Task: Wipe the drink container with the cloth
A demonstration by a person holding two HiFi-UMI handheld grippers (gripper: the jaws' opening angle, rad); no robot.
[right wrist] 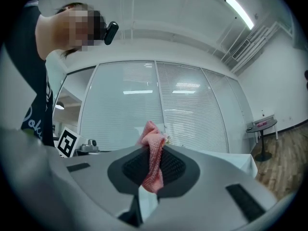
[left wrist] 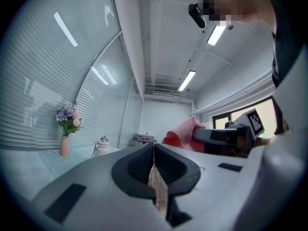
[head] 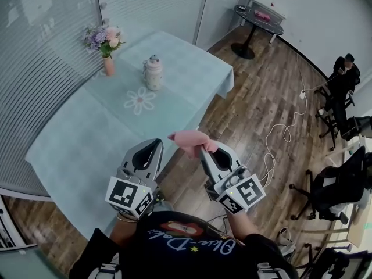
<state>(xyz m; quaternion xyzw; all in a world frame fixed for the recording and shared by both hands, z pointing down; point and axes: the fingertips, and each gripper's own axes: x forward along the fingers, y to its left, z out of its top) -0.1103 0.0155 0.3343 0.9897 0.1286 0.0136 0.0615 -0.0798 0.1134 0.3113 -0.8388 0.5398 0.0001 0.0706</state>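
Well ahead of both grippers the drink container (head: pixel 153 73) stands on the table (head: pixel 70 133), so the right gripper (head: pixel 203 149), clamped on the pink cloth (head: pixel 190 139), should reach forward fold-first while the left gripper (head: pixel 156 144), closed and empty, opens to steady it.

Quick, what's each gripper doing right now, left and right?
Left gripper: closed, nothing between its jaws.
Right gripper: closed on the pink cloth.

light: bright, even, ceiling strip lights (left wrist: pixel 186 80) | edges: fisheye-warped, dark vignette | focus: sharp
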